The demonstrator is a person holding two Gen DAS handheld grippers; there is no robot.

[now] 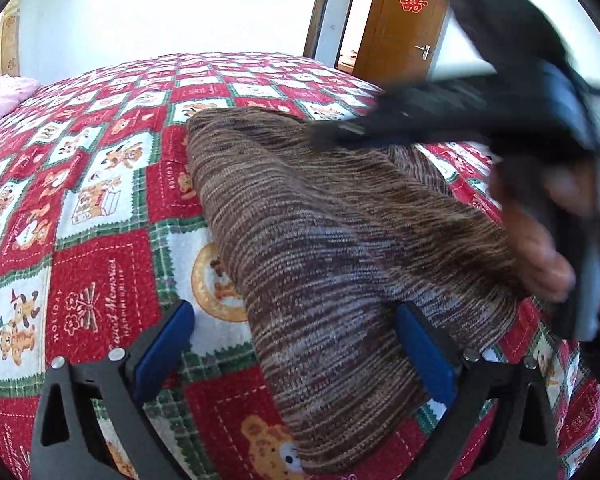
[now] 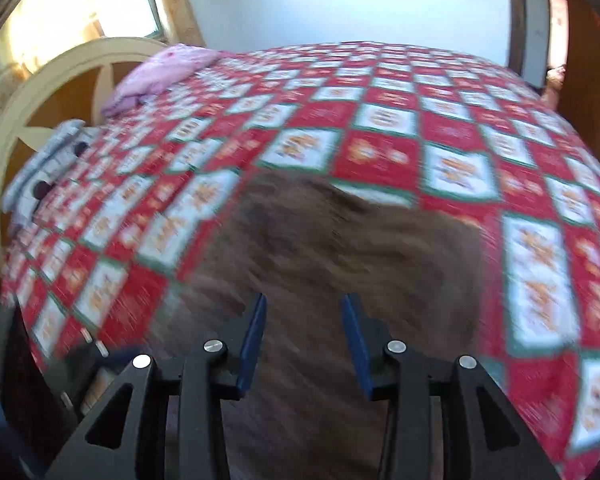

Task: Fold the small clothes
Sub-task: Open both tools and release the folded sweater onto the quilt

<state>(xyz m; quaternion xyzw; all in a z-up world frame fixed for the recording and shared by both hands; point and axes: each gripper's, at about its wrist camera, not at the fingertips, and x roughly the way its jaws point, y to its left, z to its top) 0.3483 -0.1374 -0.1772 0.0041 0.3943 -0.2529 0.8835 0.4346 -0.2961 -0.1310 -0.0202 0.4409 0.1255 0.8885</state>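
Note:
A brown striped knit garment [image 1: 320, 240] lies folded in a long strip on the red, white and green teddy-bear quilt [image 1: 100, 264]. My left gripper [image 1: 296, 320] stands wide open low over its near end: the left finger [image 1: 168, 340] is above bare quilt and the right finger [image 1: 424, 344] is above the knit. The right gripper's black body [image 1: 480, 116], held by a hand [image 1: 540, 256], is blurred over the garment's far right side. In the blurred right wrist view, my right gripper [image 2: 304, 316] hovers over the same garment [image 2: 340, 248], its blue pads apart with nothing pinched between them.
A pink pillow [image 2: 160, 72] and a grey patterned cloth [image 2: 48, 160] lie by the cream headboard [image 2: 32, 92]. A wooden door [image 1: 404, 32] with a red emblem stands open beyond the bed. Quilt stretches bare to the left of and beyond the garment.

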